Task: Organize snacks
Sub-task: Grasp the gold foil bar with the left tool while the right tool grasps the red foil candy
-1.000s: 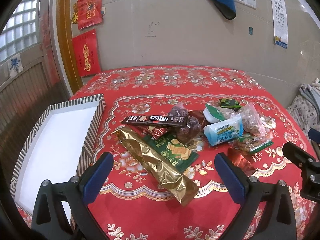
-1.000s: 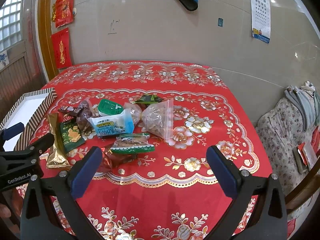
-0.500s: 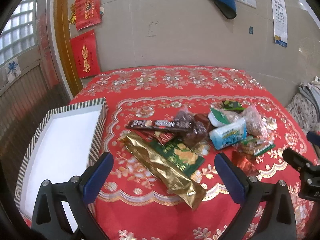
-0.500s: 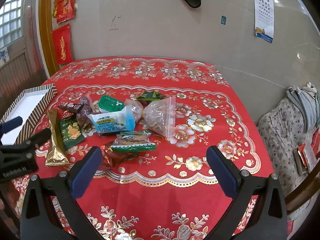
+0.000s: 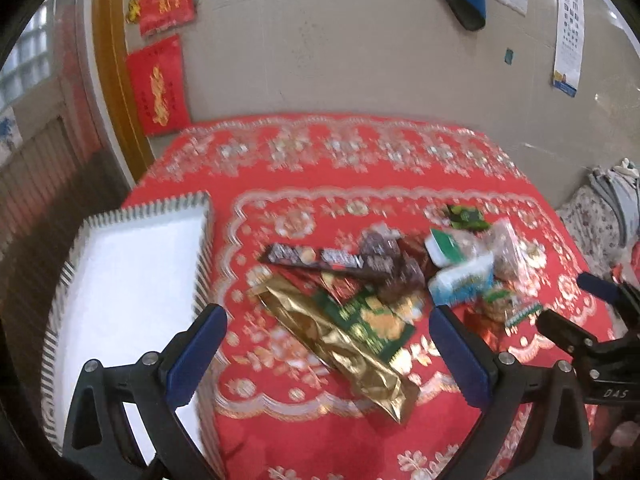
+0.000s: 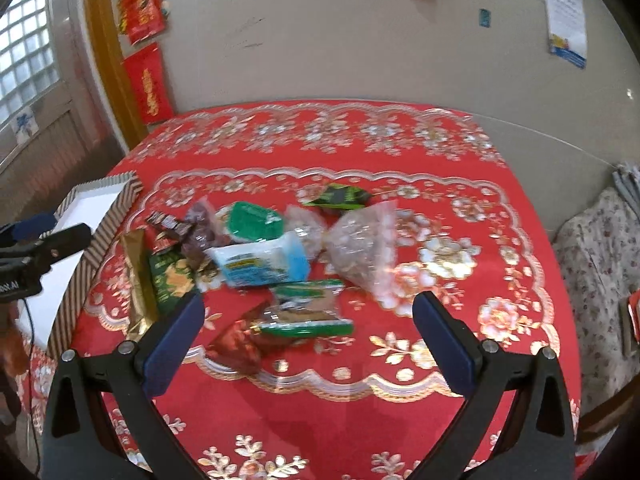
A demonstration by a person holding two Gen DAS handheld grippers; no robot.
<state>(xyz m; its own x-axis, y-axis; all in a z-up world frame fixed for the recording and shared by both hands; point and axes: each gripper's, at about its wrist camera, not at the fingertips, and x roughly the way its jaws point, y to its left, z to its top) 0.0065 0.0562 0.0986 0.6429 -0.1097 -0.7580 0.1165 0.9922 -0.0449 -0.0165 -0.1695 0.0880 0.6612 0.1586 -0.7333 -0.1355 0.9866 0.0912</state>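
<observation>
A pile of snacks lies on the red tablecloth (image 5: 320,184). In the left wrist view a long gold pouch (image 5: 340,344) lies nearest, with a green cracker pack (image 5: 368,320) beside it and a dark Nescafe stick (image 5: 316,258) behind. A blue-white pack (image 6: 262,262), a clear bag of nuts (image 6: 362,248) and a green-edged biscuit pack (image 6: 308,312) show in the right wrist view. My left gripper (image 5: 328,356) is open and empty above the gold pouch. My right gripper (image 6: 308,338) is open and empty over the biscuit pack.
A white box with a striped rim (image 5: 120,280) stands at the table's left edge, also in the right wrist view (image 6: 100,216). A flowered cloth heap (image 6: 600,264) lies off the table's right side. A wall runs behind the table.
Both grippers have moved forward toward the snack pile, so the snacks look larger. Both stay open and empty. Nothing on the table has moved.
</observation>
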